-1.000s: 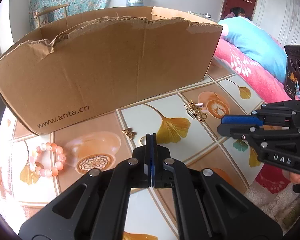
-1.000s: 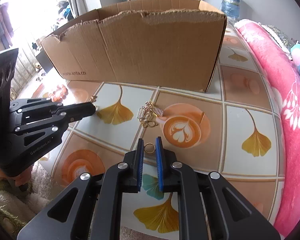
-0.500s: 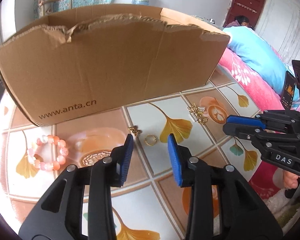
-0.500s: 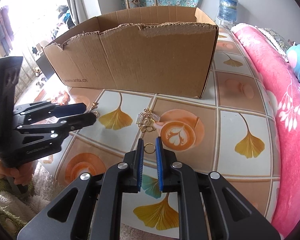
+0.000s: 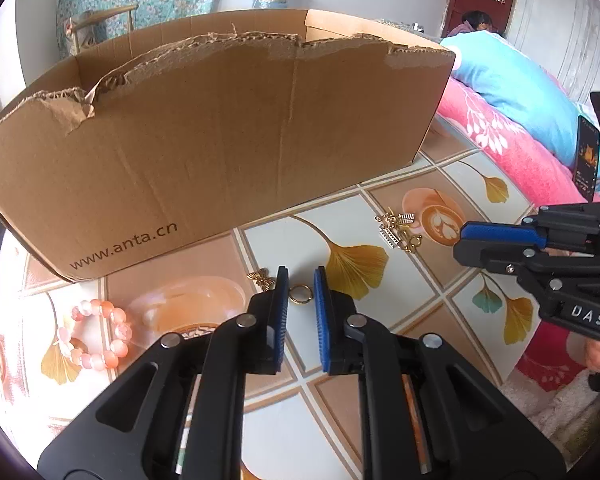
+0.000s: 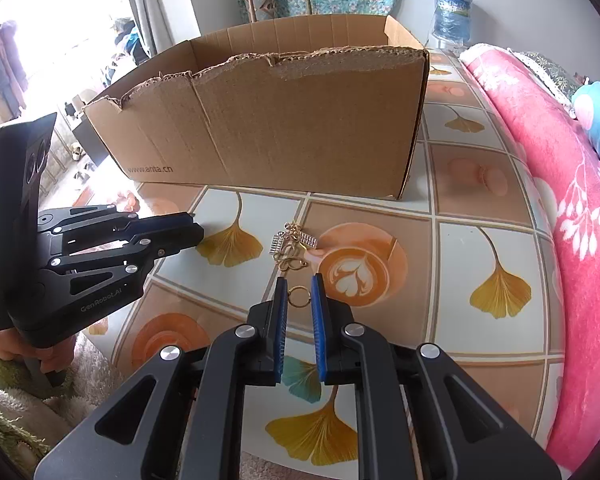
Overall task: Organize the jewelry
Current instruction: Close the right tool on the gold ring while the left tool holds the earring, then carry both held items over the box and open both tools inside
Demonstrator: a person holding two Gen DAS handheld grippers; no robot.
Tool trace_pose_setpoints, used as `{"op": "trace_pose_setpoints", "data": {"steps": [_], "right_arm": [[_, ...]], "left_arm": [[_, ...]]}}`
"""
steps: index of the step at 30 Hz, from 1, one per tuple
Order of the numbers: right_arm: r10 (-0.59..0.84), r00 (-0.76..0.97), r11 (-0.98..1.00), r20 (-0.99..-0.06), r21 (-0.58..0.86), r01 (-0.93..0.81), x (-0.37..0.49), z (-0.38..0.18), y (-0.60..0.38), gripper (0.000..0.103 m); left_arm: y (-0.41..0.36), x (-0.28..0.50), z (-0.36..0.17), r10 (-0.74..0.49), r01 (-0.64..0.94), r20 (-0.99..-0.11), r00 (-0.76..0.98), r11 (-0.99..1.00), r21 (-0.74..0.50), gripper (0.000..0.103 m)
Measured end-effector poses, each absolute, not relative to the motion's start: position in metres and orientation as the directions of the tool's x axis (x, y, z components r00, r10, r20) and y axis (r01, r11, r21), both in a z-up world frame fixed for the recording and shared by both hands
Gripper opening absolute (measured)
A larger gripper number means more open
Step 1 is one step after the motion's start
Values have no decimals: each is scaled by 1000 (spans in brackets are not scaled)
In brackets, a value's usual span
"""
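Ginkgo-patterned surface before a cardboard box. Left gripper, jaws just narrowed around a gold ring (contact unclear); right gripper holds a second gold ring. Both rings appear nearly ready for boxing.

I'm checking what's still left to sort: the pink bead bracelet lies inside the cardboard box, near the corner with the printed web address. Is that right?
Not inside. The pink bead bracelet lies on the table outside the cardboard box, near the corner with the printed web address. The left wrist view shows it.
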State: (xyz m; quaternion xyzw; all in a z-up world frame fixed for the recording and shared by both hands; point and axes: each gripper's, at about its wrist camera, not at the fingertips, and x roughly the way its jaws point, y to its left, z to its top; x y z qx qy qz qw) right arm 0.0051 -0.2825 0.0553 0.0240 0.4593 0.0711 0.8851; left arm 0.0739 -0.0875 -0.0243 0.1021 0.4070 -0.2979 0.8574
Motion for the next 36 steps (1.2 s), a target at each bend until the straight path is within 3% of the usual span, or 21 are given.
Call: {"op": "trace_pose_setpoints", "data": {"steps": [14, 27, 31, 36], "right_arm": [[136, 615, 991, -777, 96, -98, -3, 78, -284, 12], [282, 772, 958, -569, 118, -263, 42, 177, -264, 12], [295, 721, 955, -627, 157, -254, 90, 163, -264, 12], [322, 631, 946, -705, 254, -199, 140, 137, -276, 12]], "left_arm": [[-76, 63, -14, -461, 600, -732, 501, 795, -90, 10], [-41, 76, 119, -614, 624, -510, 602, 761, -178, 10], [-54, 111, 118, -555, 585, -557, 617, 798, -147, 10], [-72, 173, 86, -476, 513, -693, 541, 840, -176, 10]]}}
